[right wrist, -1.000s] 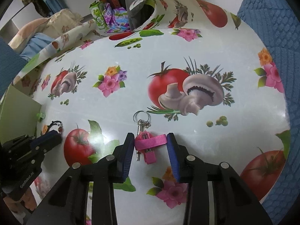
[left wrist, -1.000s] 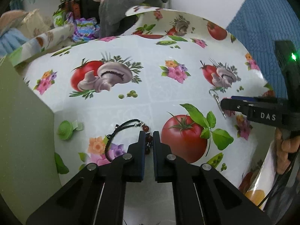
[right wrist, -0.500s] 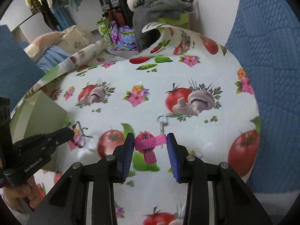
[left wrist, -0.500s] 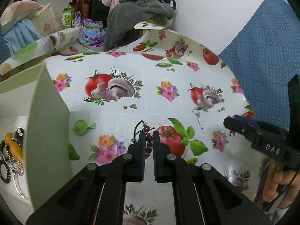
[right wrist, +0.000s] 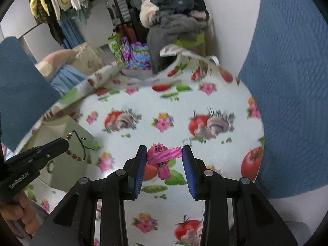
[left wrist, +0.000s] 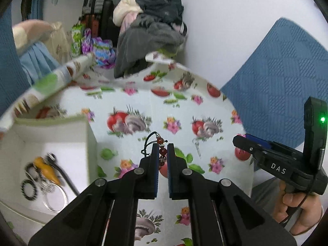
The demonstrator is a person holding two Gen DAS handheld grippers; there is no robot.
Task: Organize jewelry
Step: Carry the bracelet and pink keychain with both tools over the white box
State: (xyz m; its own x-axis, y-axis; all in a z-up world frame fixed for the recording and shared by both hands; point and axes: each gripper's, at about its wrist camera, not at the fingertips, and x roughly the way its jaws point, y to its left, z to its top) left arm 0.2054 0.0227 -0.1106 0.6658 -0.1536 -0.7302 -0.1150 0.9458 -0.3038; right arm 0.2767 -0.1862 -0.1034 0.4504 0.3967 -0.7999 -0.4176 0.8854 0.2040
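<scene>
My left gripper (left wrist: 162, 146) is shut on a red-bead bracelet with a black cord (left wrist: 160, 141) and holds it in the air above the table; the bracelet also shows hanging in the right wrist view (right wrist: 76, 146). My right gripper (right wrist: 164, 153) is shut on a pink ribbon hair clip (right wrist: 164, 157), lifted off the table. An open pale green box (left wrist: 51, 141) stands at the left and holds several pieces of jewelry (left wrist: 44, 173), among them an orange piece and rings. A small silver keyring piece (left wrist: 197, 145) lies on the tablecloth.
The table wears a tomato and mushroom cloth (left wrist: 143, 106). A blue chair back (left wrist: 276, 78) stands at the right. Piled clothes (left wrist: 151, 24) and bags sit beyond the far edge. A small green object (left wrist: 106, 153) lies beside the box.
Both grippers have risen well above the table with their items. The left one carried the bracelet up and toward the box, whose inside now shows.
</scene>
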